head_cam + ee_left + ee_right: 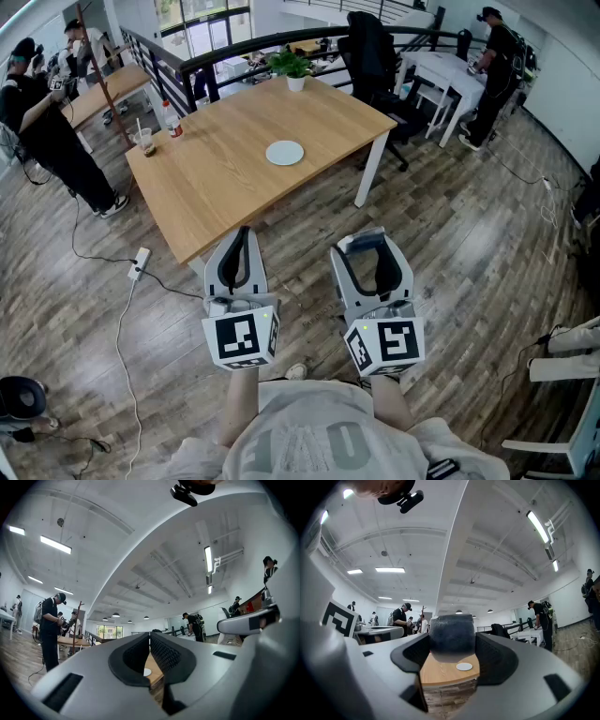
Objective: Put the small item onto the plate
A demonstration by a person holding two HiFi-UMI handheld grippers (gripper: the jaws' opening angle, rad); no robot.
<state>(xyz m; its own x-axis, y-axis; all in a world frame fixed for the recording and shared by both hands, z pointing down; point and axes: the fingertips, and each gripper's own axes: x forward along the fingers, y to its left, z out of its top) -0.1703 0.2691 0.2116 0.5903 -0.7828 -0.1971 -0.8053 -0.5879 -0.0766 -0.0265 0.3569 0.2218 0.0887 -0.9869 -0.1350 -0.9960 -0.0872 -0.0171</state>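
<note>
My right gripper (pixel 366 253) holds the small dark block (pixel 451 632), my left gripper (pixel 242 236) is closed, and the round white plate (pixel 284 152) is far off.

Nothing legible; the large pale letters on the person's shirt (pixel 319 446) are too warped to read

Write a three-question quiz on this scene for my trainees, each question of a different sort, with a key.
1. Fill in: the left gripper has its jaws ____.
2. Which gripper holds the dark small item? A) left gripper B) right gripper C) neither
3. True or false: the white plate on the wooden table already has something on it.
Key: 1 shut; 2 B; 3 false.
</note>
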